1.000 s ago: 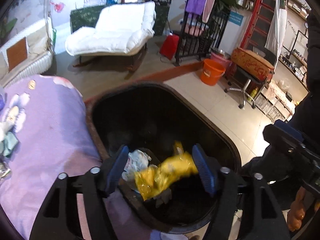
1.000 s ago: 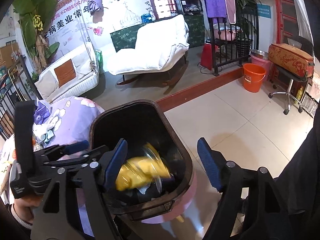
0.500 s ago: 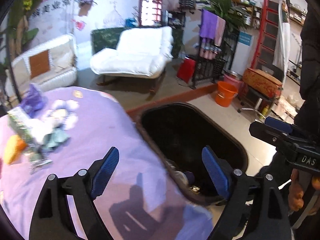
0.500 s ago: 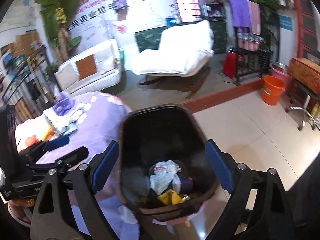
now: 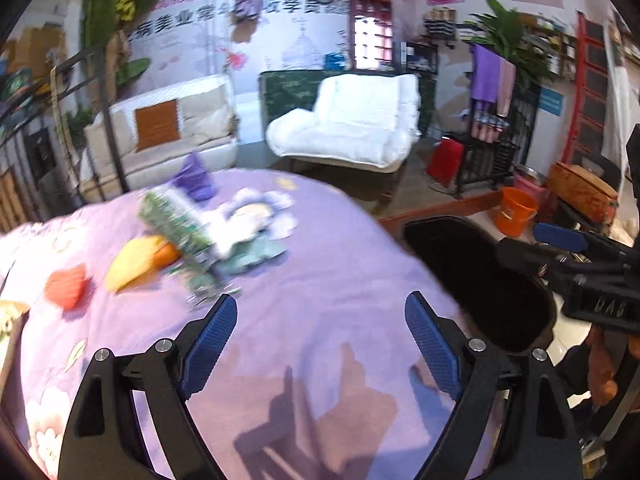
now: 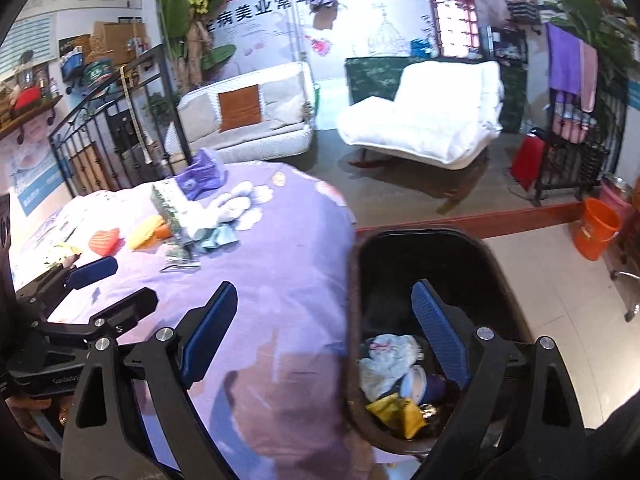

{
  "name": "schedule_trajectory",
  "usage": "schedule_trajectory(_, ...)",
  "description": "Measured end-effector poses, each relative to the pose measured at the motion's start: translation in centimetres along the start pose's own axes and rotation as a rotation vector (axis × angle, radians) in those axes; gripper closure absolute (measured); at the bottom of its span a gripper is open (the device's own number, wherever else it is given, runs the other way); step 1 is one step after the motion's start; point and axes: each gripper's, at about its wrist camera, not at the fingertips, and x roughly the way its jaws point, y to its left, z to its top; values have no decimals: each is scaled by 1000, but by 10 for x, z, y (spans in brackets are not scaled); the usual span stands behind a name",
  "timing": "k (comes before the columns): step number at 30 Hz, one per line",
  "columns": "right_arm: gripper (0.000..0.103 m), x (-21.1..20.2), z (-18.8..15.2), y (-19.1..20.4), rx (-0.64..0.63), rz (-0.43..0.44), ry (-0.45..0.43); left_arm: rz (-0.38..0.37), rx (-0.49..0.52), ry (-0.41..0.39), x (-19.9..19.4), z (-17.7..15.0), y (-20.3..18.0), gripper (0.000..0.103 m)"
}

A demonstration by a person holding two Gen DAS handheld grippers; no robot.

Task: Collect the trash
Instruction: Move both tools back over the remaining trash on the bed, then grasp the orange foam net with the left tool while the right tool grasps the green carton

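Trash (image 5: 188, 236) lies heaped on the purple-clothed table (image 5: 320, 300) beside the black bin (image 6: 432, 248), and we judge a fresh pickup is next, reaching our left gripper (image 5: 320, 340) and right gripper (image 6: 324, 328), both gaping empty, toward it.

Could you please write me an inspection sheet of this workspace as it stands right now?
Surface: round table under a purple floral cloth.
Job's things: black trash bin beside the table holds a yellow wrapper, crumpled white paper and a cup. On the cloth lie a green patterned packet, a yellow wrapper piece, a red-orange wrapper, a purple bag and white tissue.
Clutter: nothing seen beyond the trash.
Grippers: left gripper open, empty, over the cloth; right gripper open, empty, straddling the bin's rim.
Cables: nothing seen.
Surroundings: white lounge chair, cream swing seat, orange bucket, tiled floor.
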Motion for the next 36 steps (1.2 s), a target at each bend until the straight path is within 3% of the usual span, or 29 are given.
schedule_trajectory(5,15,30,7,23,-18,68,61,52,-115,44,-3,-18,61,18)
schedule_trajectory(11,15,67,19,68,-88,133,100,172,-151,60,-8,-28,126,18)
schedule_trajectory(15,15,95,28,102,-148,175,117,268,-191,72,-7,-26,178,18)
schedule_trajectory(21,15,127,45,149,-236,245,114,382,-344,91,9,-17,258,18)
schedule_trajectory(24,15,146,55,170,-296,270,118,372,-402,113,25,-11,280,18)
schedule_trajectory(28,15,175,71,194,-363,294,127,425,-383,164,55,-2,293,18)
schedule_trajectory(34,19,225,89,226,-458,294,158,425,-409,202,79,-2,308,18)
schedule_trajectory(35,20,233,92,232,-465,301,173,420,-423,208,81,-2,311,20)
schedule_trajectory(36,22,243,95,237,-472,305,186,417,-437,210,83,-2,314,30)
